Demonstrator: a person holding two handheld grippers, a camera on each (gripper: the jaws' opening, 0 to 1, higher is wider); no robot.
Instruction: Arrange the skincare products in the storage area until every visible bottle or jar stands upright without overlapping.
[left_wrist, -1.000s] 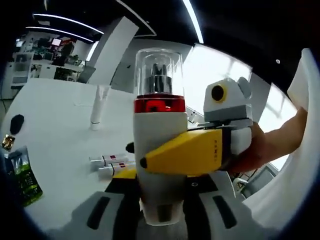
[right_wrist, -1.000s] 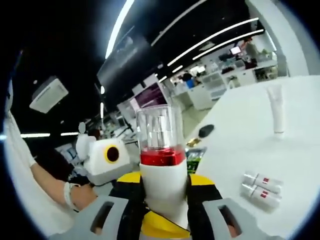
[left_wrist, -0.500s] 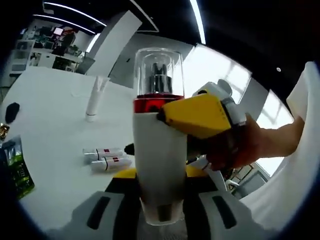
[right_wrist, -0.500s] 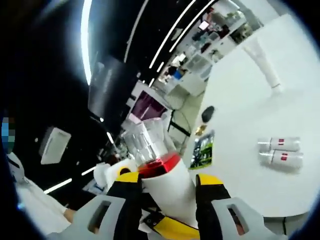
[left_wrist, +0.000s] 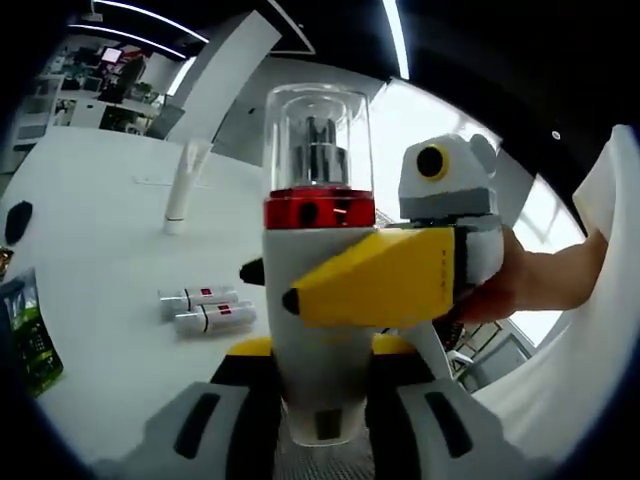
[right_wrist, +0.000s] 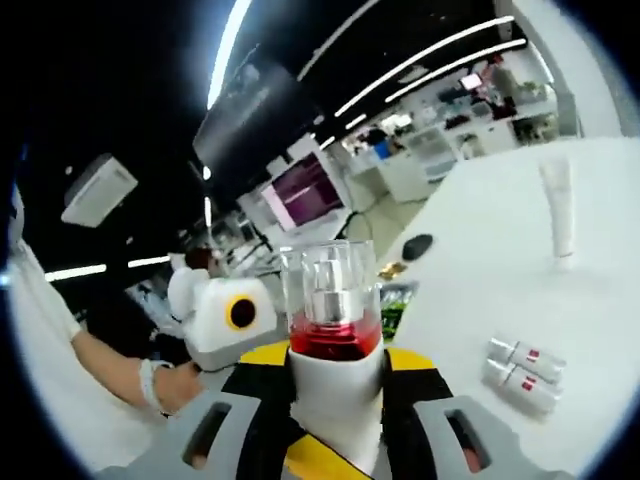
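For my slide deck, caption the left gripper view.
Both grippers clasp a white pump bottle above a white table with two tubes lying flat.

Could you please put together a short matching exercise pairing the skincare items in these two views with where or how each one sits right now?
Things:
1. pump bottle
2. white tube
3. two small tubes
4. green packet

States:
A. lying side by side on the white table
B. standing upright, alone on the table
C. gripped by both the left gripper and the right gripper
D. flat near the table's edge

Pairs: 1-C, 2-B, 3-A, 4-D
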